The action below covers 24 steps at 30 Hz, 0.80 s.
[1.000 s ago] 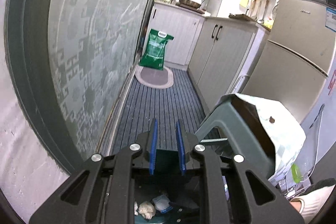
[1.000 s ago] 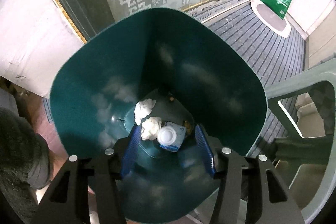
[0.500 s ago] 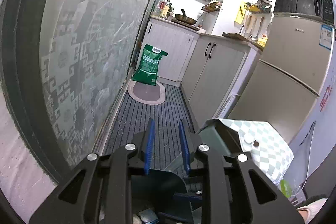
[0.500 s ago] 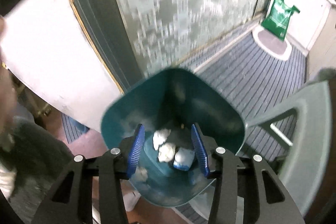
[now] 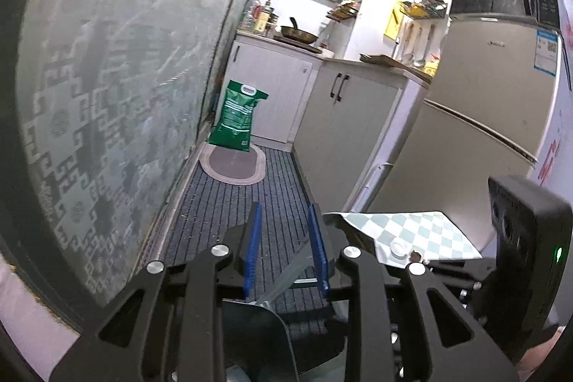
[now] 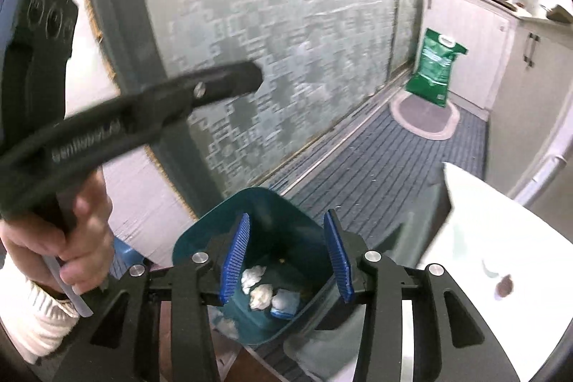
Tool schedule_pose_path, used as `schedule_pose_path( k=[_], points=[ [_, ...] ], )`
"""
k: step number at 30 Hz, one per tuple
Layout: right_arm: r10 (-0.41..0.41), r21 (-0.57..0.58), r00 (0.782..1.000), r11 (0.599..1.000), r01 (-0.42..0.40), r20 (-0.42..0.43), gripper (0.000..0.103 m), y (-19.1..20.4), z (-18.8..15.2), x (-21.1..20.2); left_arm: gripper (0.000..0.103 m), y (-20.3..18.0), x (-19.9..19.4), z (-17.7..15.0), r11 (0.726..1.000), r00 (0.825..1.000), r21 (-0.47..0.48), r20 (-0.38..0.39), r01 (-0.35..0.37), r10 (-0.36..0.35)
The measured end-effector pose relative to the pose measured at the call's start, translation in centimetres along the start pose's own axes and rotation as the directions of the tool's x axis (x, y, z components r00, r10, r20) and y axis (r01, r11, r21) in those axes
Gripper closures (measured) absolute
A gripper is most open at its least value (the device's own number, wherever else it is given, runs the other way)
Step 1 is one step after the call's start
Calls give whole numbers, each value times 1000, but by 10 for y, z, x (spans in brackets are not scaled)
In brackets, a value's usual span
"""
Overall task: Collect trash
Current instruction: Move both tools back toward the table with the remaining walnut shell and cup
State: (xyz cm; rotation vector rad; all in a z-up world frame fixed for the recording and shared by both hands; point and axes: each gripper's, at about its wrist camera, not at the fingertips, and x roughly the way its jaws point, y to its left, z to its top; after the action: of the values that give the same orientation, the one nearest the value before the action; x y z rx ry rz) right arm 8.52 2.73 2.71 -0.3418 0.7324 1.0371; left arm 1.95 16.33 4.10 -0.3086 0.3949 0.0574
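Right below the right gripper, jaws apart and empty, the teal bin holds crumpled tissues; the left gripper is opening, nothing inside.

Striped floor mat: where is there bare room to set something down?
The striped floor mat lies bare between the glass door and white cabinets, up to the oval rug. Crowded near the teal bin and checked table.

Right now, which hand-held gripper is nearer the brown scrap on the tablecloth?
Right. The right hand-held gripper is just left of the brown scrap; the left hand-held gripper is farther left.
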Motion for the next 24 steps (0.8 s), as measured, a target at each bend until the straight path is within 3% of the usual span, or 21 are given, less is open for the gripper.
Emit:
schedule_pose_path(
  k=[7,9,16,24],
  points=[
    [-61,74,998,995,60,15,60,-45,-12,-18,70,-32,21,-5,999,999,44,-35,26,-25],
    [-84,94,996,992,82,18,59,-58,-16,-24,64,-40,27,-7,998,998,54,-48,35,-32],
    [-185,169,983,969,181,6,59,-110,-38,-43,64,-66,46,-18,993,994,102,-98,59,-49],
    [-233,219,972,948,231,-18,59,-143,-60,-46,61,-88,62,-26,987,986,132,-146,94,-75]
  ],
)
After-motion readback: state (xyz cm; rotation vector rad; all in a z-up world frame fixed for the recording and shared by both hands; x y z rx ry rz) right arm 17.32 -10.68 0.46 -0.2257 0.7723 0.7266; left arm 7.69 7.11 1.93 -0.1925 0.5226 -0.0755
